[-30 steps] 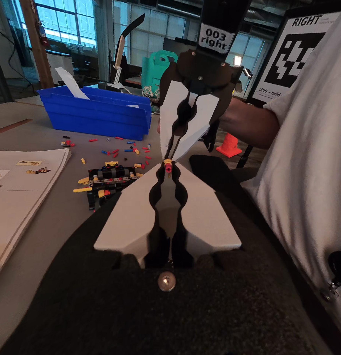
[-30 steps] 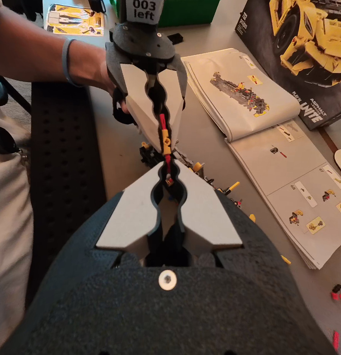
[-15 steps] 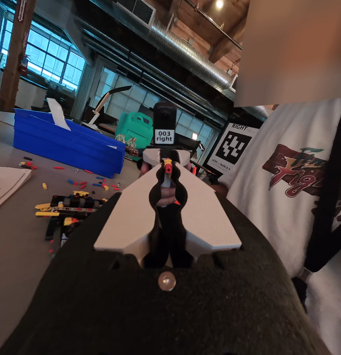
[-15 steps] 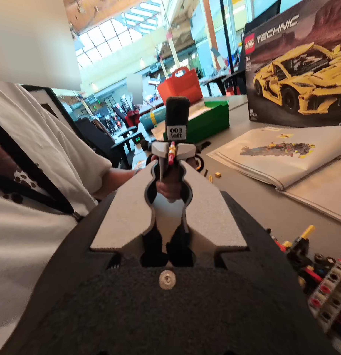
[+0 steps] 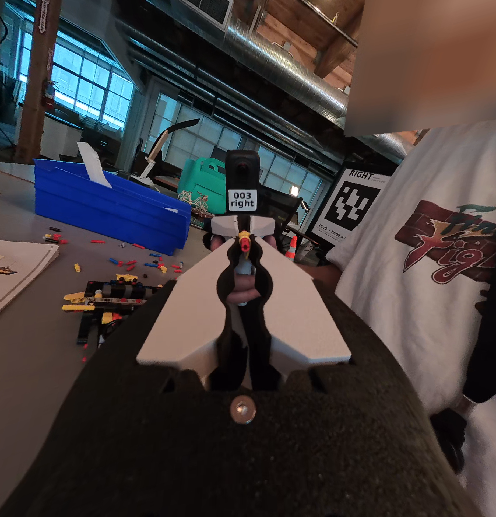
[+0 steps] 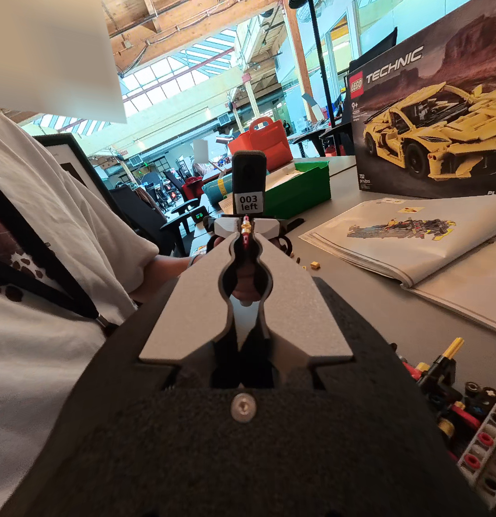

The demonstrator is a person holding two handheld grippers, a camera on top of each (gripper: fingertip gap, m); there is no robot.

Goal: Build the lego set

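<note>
Up close, the left gripper [image 5: 244, 246] has its white fingers [image 5: 193, 305] drawn nearly together at the tips, pinching a red axle with a yellow connector [image 5: 243, 242] on it. Facing it tip to tip, the right gripper [image 6: 245, 237] is likewise almost closed, its tips on the other end of the same red-and-yellow piece; both tools are raised off the table and level with each other. Below and to the left in the left wrist view, the partly built black, grey and yellow lego chassis [image 5: 112, 296] lies on the grey table [image 5: 31, 363], with loose red, blue and yellow pins [image 5: 146, 263] scattered just beyond it. An open instruction booklet [image 6: 409, 240] lies flat further along the table. Farther back stand a blue bin [image 5: 109, 207], a green tray [image 6: 300, 184] and the set's box [image 6: 431, 126] showing a yellow car. Beyond is a large hall with tall windows and exposed ducts.
</note>
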